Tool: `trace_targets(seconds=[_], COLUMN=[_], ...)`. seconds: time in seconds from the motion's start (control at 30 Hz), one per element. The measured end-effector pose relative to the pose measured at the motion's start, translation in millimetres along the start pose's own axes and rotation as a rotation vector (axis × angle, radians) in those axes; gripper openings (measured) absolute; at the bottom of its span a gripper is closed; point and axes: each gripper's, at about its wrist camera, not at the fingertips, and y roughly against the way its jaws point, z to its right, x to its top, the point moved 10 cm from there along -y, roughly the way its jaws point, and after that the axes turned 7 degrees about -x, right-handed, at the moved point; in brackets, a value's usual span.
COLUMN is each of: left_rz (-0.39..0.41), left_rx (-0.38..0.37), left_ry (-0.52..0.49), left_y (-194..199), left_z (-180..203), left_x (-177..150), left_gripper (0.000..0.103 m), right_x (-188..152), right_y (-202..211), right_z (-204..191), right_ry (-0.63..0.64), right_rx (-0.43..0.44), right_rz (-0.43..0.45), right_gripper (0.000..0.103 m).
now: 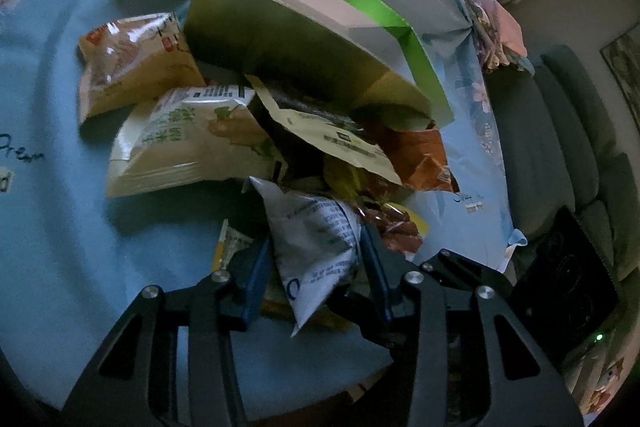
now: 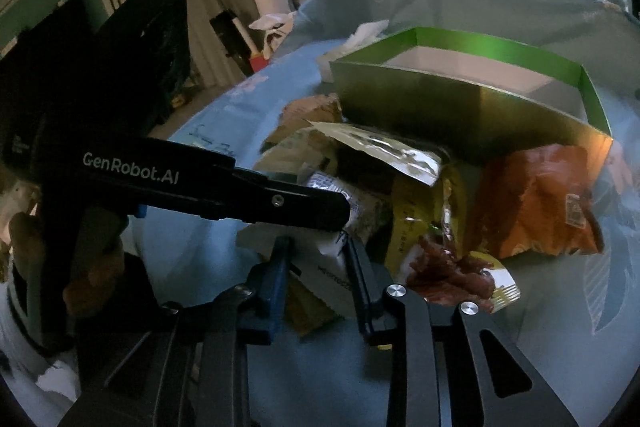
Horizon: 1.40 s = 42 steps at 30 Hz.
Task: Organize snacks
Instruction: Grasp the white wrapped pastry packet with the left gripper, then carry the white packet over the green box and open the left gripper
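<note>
The box (image 1: 280, 39) stands open on the blue-covered tabletop (image 1: 60, 227), and what shows of its inside is bare, so the sorting looks barely begun. All the snacks lie outside it in a heap against its near wall: an orange bag (image 1: 420, 155) by its right corner, two tan bags (image 1: 136, 67) to its left, a red-and-yellow pack (image 2: 452, 271) nearer the camera. The left tool (image 1: 316, 247) straddles a white pack (image 1: 316, 235) at the heap's near edge, fingers at either side of it; whether it is clamped I cannot tell. The right tool (image 2: 316, 259) has its fingers apart around the same pack, not plainly touching.
</note>
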Motion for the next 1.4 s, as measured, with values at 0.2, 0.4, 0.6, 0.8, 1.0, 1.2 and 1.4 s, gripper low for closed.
trace_targets(seconds=[0.2, 0.4, 0.6, 0.8, 1.0, 1.2, 1.4], left_rz=[0.061, 0.109, 0.144, 0.151, 0.135, 0.108, 0.053], left_rx=[0.012, 0.014, 0.01, -0.009, -0.031, -0.038, -0.006], left_ry=[-0.043, -0.101, -0.156, -0.15, -0.106, -0.046, 0.01], left_y=[21, 31, 23, 7, -22, -46, -63], left_z=[15, 36, 56, 62, 47, 25, 6], left_x=[9, 35, 81, 133, 170, 184, 183], left_gripper=[0.044, 0.044, 0.044, 0.044, 0.044, 0.044, 0.044], right_x=[17, 45, 83, 124, 150, 149, 142], right_y=[20, 38, 43, 36, 2, -29, -53], right_z=[-11, -10, 11, 47, 81, 105, 115], right_ry=[0.014, 0.027, 0.018, -0.031, -0.067, -0.085, -0.103], right_rx=[0.017, 0.009, -0.038, -0.054, -0.059, -0.08, -0.106], right_rz=[0.061, 0.138, 0.203, 0.239, 0.201, 0.141, 0.066], right_gripper=[0.03, 0.03, 0.03, 0.03, 0.03, 0.03, 0.03])
